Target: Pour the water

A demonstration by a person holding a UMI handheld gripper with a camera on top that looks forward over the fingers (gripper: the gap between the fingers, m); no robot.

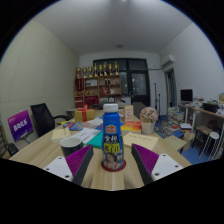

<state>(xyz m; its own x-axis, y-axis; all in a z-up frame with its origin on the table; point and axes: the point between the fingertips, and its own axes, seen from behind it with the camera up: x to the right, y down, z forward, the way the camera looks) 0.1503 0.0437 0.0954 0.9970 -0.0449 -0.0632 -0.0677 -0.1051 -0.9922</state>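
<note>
At the bottom of the frame the fingers (112,165) stand spread, their magenta pads (146,159) angled to either side of a plastic bottle (112,136) with a blue cap and bright label. The bottle stands upright on the wooden desk (45,150) at centre frame, between the fingers; whether the pads press it cannot be told. A white cup (71,145) sits just left of it. Farther back, upper centre, shelves (98,82) line the wall.
</note>
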